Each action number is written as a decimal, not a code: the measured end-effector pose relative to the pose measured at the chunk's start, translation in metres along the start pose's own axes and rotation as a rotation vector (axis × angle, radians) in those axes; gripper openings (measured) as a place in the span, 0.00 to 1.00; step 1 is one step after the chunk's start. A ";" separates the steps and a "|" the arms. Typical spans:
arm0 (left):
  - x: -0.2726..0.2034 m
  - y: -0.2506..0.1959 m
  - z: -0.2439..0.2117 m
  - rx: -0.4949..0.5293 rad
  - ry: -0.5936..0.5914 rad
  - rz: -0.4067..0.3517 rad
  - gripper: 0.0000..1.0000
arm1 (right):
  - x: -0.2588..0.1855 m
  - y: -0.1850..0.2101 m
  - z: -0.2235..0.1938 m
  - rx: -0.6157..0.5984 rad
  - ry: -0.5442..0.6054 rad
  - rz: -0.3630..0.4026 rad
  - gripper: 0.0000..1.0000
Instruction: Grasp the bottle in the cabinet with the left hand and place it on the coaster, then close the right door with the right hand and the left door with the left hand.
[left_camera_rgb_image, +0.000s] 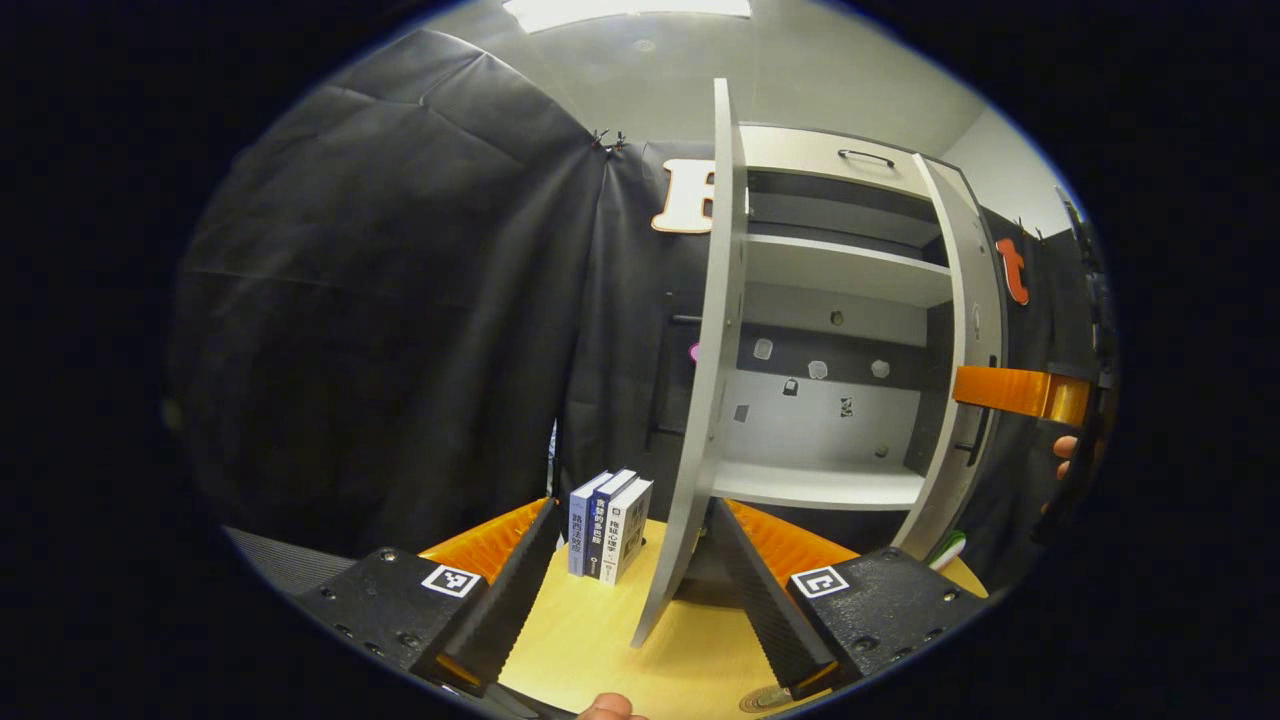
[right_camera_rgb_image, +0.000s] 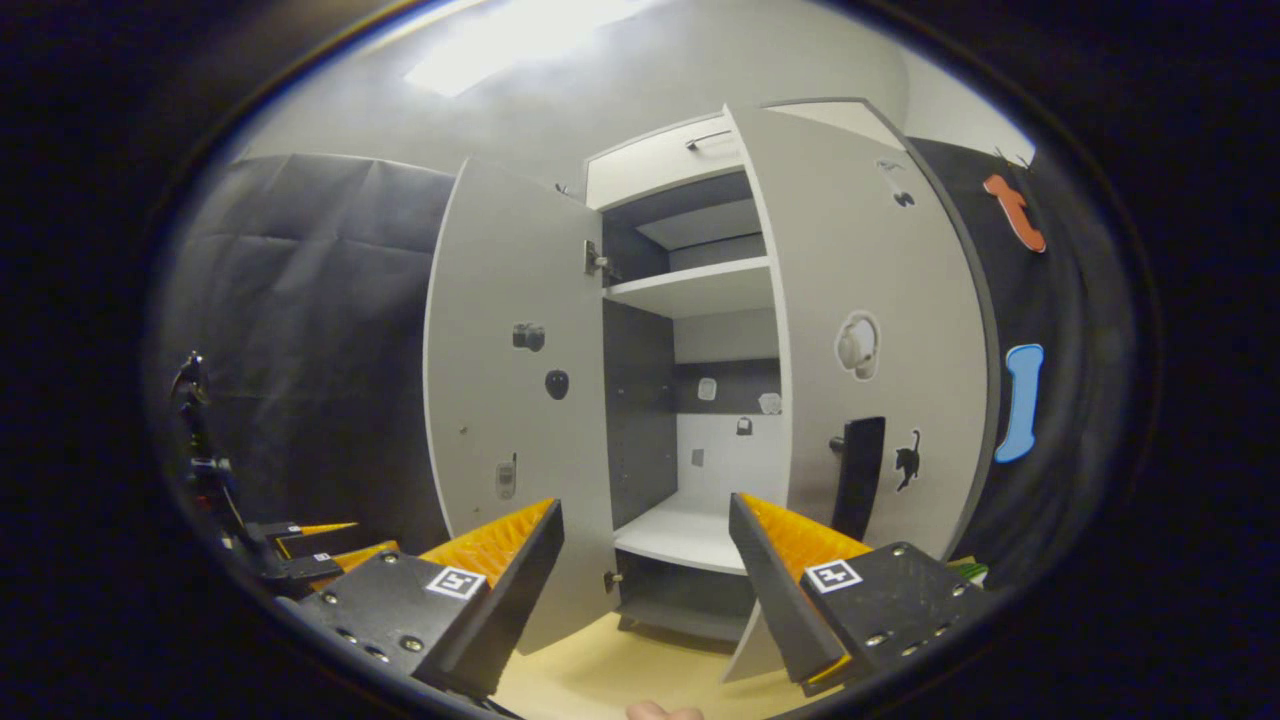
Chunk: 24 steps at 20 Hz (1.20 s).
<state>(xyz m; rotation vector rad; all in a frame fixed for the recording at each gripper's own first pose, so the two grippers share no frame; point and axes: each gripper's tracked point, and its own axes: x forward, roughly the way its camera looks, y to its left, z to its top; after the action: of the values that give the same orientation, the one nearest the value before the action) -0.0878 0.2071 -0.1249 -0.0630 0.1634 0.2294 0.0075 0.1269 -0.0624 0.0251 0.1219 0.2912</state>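
- The cabinet (right_camera_rgb_image: 700, 400) stands on the wooden table (left_camera_rgb_image: 590, 640), with both doors open.
- The left gripper (left_camera_rgb_image: 635, 560) is spread wide and holds nothing; the edge of the left door (left_camera_rgb_image: 705, 400) stands between its fingers.
- The right gripper (right_camera_rgb_image: 645, 560) is also spread wide and empty, in front of the cabinet, near the right door (right_camera_rgb_image: 880, 300) and its dark handle (right_camera_rgb_image: 858, 475).
- Three books (left_camera_rgb_image: 610, 525) stand upright to the left of the cabinet.
- The cabinet shelves (right_camera_rgb_image: 690, 530) are bare; I cannot tell where the bottle is.
- A coaster (left_camera_rgb_image: 765, 698) lies on the table in front of the cabinet.
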 end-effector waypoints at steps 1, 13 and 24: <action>0.004 0.004 0.000 0.002 -0.002 0.002 0.97 | 0.000 0.002 0.000 0.002 -0.002 -0.003 1.00; 0.062 0.046 0.001 -0.009 -0.007 0.041 0.94 | -0.008 -0.014 -0.002 -0.048 -0.016 -0.119 1.00; 0.090 0.022 -0.019 -0.026 0.037 -0.015 0.96 | -0.016 -0.030 -0.004 -0.082 -0.008 -0.181 1.00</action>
<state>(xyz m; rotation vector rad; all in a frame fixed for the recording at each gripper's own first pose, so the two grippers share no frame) -0.0093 0.2466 -0.1595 -0.0946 0.1969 0.2156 0.0002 0.0933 -0.0660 -0.0663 0.1029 0.1151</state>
